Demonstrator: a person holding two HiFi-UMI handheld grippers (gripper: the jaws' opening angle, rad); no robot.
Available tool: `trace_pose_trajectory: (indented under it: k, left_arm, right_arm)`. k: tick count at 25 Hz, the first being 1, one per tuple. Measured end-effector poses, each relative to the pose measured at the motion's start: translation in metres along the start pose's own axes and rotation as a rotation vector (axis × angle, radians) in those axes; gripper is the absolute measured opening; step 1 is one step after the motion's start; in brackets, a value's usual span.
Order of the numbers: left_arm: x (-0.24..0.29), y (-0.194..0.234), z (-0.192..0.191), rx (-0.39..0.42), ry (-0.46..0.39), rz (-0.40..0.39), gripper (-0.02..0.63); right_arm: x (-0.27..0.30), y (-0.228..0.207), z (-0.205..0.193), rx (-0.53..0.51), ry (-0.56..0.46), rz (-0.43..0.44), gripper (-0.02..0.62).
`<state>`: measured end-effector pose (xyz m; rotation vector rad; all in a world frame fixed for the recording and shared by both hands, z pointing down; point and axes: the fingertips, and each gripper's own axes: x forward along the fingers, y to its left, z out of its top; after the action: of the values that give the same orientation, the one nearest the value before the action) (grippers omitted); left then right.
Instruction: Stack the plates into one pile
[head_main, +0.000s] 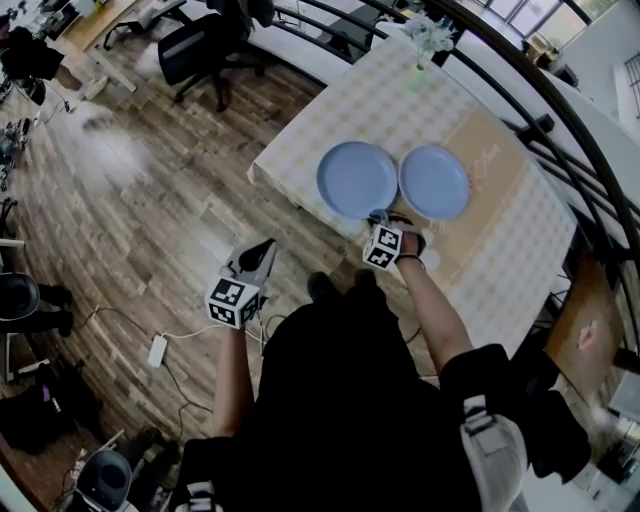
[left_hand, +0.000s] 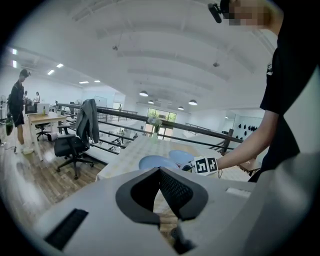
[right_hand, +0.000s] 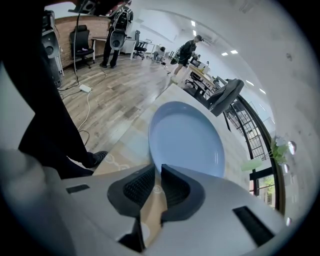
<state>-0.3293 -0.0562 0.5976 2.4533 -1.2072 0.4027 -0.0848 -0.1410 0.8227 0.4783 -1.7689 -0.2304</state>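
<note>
A: What lies on the table with the checked cream cloth (head_main: 520, 250)?

B: Two plates, flat and unstacked. One pale blue round plate (head_main: 357, 179) sits toward the table's corner. Its twin plate (head_main: 434, 182) lies just beside it at 3 o'clock, and their rims are close to touching.

A: Where is the right gripper (head_main: 379, 217)?

B: At the 5 o'clock edge of the pale blue round plate. In the right gripper view its jaws stand only a slim gap apart. The plate's near rim (right_hand: 187, 137) is pinched at their very tips, and cloth shows through the gap below.

A: And the left gripper (head_main: 262, 250)?

B: Off the table altogether, at about 7 o'clock from the plates, above the wooden plank floor (head_main: 150, 200). In the left gripper view its jaws meet at the tips and hold nothing. Both plates show beyond them at 12 o'clock, well apart from that gripper.
</note>
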Motion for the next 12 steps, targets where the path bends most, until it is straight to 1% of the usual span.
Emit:
trace_pose_trajectory:
  k: [3,4,9,12]
  left_arm:
    - [-0.007,0.007,-0.005,-0.007,0.001,0.009,0.0]
    - [-0.008,0.009,-0.006,-0.008,0.001,0.011,0.0]
    - [-0.01,0.012,-0.004,-0.007,-0.002,0.002,0.0]
    - [-0.008,0.013,-0.003,-0.004,-0.004,-0.004,0.0]
  right_arm:
    - [-0.001,0.003,0.002,-0.007,-0.003,0.006,0.046]
    - [-0.001,0.004,0.003,-0.008,-0.004,0.008,0.058]
    - [0.0,0.007,0.012,-0.016,-0.013,0.015,0.061]
    - [0.005,0.008,0.015,-0.043,-0.008,0.023,0.061]
